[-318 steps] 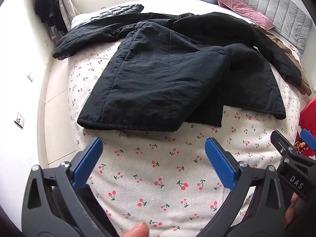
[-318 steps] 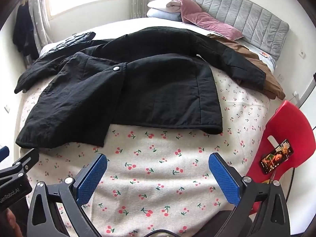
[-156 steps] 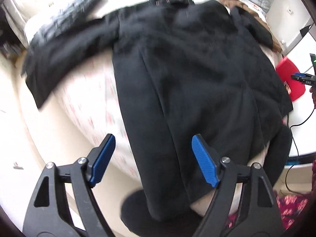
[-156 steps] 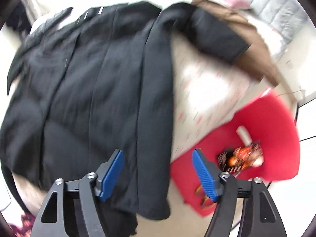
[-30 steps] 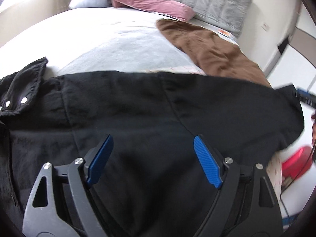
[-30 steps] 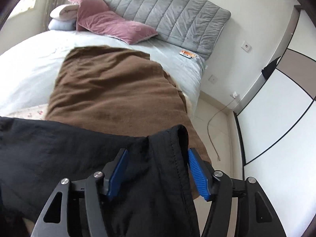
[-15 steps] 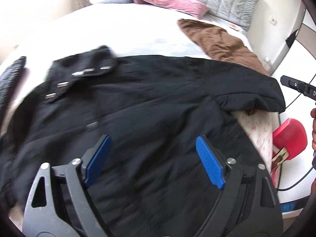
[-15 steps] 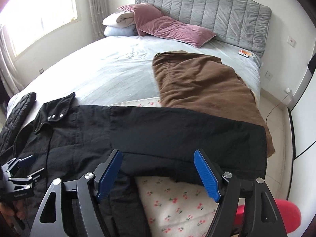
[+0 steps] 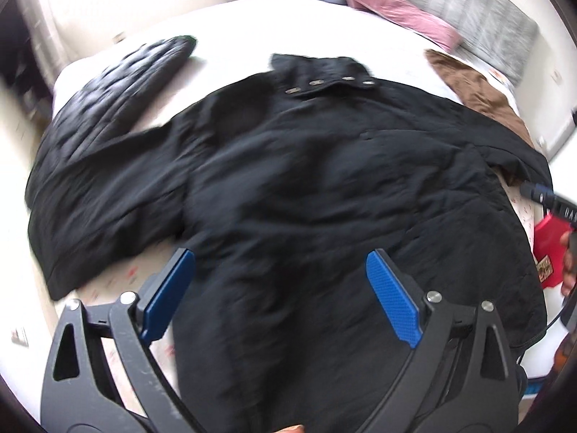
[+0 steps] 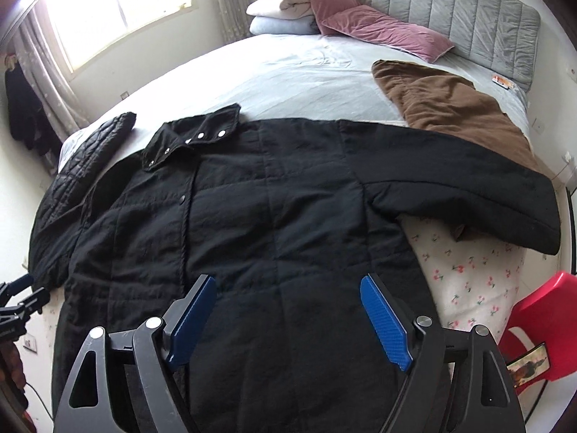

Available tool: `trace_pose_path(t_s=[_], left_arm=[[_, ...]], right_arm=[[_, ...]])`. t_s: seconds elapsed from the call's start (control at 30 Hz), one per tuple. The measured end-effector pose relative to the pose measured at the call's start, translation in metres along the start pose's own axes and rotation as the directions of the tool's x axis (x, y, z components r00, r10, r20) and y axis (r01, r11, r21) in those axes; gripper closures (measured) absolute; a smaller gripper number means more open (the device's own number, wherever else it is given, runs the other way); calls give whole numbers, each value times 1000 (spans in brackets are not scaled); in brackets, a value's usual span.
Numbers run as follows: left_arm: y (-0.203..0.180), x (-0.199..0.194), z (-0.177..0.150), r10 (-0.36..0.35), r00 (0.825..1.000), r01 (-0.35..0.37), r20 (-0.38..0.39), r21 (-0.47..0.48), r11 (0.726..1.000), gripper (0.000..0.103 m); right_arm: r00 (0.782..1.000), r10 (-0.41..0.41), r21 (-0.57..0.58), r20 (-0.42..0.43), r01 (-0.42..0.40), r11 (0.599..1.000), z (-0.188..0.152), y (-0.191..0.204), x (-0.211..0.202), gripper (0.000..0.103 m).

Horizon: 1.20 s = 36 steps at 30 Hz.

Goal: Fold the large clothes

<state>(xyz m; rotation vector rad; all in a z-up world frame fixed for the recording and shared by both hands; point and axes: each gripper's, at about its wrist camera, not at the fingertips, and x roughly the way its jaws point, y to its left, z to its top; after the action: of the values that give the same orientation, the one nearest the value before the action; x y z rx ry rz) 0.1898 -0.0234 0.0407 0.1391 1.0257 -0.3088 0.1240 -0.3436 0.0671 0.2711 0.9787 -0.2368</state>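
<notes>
— So where's the coat [image 10: 274,223]?
— Flat on the bed [image 10: 306,68], collar far, hem near, sleeves out sideways.
— Grippers?
— Left gripper [image 9: 279,292] and right gripper [image 10: 288,319] both wide, empty, above the hem.

My black coat [image 10: 274,216] is matt quilted cloth, softly creased, with shiny metal snaps along its collar. Beside its left sleeve lies a puffer jacket [image 10: 90,158] of glossier stitched fabric. Beyond its right sleeve, a brown garment [image 10: 450,108] looks like napped fleece. Beneath the coat, the bed [image 10: 468,274] wears cherry-printed cotton. My right tongs [image 10: 288,310] and left tongs [image 9: 281,288] are matt black plastic with ribbed blue pads [image 10: 382,321].
</notes>
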Motion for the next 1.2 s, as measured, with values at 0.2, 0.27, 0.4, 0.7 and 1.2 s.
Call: trace_pose_path(t_s=[0.2, 0.27, 0.4, 0.7, 1.2], left_arm=[[81, -11, -37, 17, 1000, -16, 7, -123, 992, 7], [111, -15, -48, 20, 1000, -16, 23, -168, 986, 7], [174, -23, -72, -4, 998, 24, 70, -287, 958, 7], [306, -14, -119, 3, 986, 97, 169, -580, 809, 7], [375, 105, -181, -88, 887, 459, 452, -847, 269, 10]], right_arm=[[998, 36, -31, -52, -37, 999, -19, 25, 19, 20], [997, 34, -41, -65, -37, 998, -23, 31, 25, 20], [996, 38, -49, -79, -42, 998, -28, 37, 30, 20], [996, 25, -103, -89, -34, 994, -21, 65, 44, 20], [992, 14, -204, -126, -40, 978, -32, 103, 69, 20]])
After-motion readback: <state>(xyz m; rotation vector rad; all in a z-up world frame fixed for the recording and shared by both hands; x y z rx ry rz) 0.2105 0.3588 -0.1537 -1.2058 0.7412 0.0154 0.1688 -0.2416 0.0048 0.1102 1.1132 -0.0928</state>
